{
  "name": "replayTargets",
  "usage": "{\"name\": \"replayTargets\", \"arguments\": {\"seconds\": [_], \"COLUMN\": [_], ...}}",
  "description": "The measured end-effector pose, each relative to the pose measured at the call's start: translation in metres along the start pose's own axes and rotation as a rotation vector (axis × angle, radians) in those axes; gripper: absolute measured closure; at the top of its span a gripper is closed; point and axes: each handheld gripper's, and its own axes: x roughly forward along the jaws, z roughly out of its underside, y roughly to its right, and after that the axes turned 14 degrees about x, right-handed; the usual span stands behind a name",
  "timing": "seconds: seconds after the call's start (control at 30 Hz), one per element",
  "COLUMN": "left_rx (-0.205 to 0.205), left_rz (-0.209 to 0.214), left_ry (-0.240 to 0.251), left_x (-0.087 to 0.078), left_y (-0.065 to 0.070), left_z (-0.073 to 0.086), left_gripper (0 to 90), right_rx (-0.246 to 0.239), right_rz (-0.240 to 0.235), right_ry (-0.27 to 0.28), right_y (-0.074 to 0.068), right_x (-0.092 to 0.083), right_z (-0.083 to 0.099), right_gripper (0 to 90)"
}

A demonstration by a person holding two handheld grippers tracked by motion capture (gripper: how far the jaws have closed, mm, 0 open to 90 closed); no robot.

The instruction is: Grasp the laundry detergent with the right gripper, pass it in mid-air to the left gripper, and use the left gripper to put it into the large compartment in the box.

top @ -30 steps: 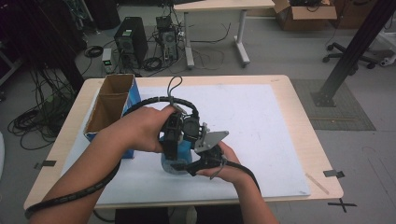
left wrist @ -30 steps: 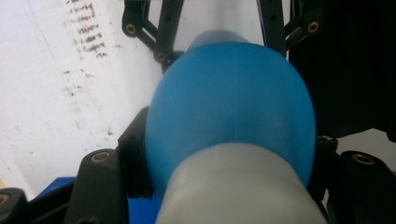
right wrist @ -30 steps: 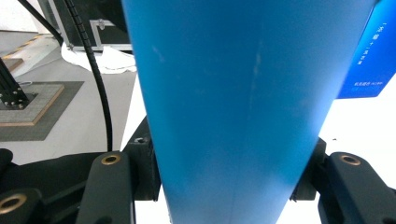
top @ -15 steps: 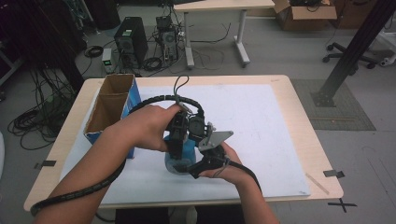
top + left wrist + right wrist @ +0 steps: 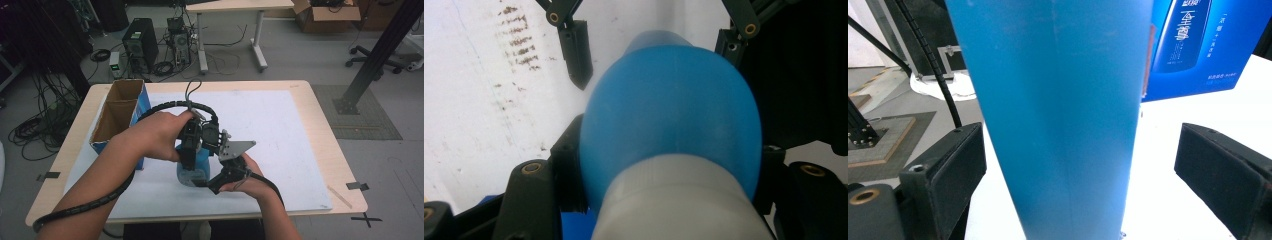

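**High view: blue bottle held upright on the counter**

The blue bottle (image 5: 192, 167) stands on the white mat (image 5: 280, 130) near the counter's (image 5: 320, 125) front edge. The left tongs (image 5: 189, 159) clamp its shoulder from above. The right tongs (image 5: 1078, 170) have just been opening; their pads stand clear either side of the bottle's body. A blue carton (image 5: 117, 120) sits to the left.

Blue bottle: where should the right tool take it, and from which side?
On the straight lower body of the blue bottle, level from the person's side. The left tool already clamps the rounded shoulder by the white cap, and the right tool, jaws just opened, straddles those flat walls.
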Motion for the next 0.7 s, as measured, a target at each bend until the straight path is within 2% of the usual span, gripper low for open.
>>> {"name": "replayTargets", "arguments": {"seconds": [0.17,0.23,0.3,0.5,0.6,0.7], "left_rx": [-0.012,-0.024,-0.036,-0.060,-0.083,-0.108], "left_rz": [0.004,0.014,0.030,0.021,0.021,0.023], "left_ry": [-0.005,-0.005,-0.002,0.008,0.005,0.003], "left_x": [-0.001,0.000,-0.001,-0.003,-0.005,-0.008], "left_y": [-0.002,-0.003,-0.006,-0.012,-0.015,-0.017], "left_z": [0.000,0.000,0.001,0.004,0.006,0.008], "left_gripper": [38.0,38.0,38.0,37.9,37.9,37.8], "right_rx": [-0.001,0.000,-0.009,-0.059,-0.059,-0.056], "right_rz": [-0.005,-0.012,0.001,0.018,0.043,0.073], "right_ry": [-0.020,-0.021,-0.028,-0.060,-0.082,-0.129], "right_y": [0.000,0.000,-0.001,-0.002,0.001,0.005], "right_x": [-0.003,-0.008,-0.014,-0.043,-0.057,-0.071], "right_z": [0.001,0.001,0.000,-0.005,-0.009,-0.015], "right_gripper": [0.6,0.2,0.2,0.0,0.1,0.2]}}
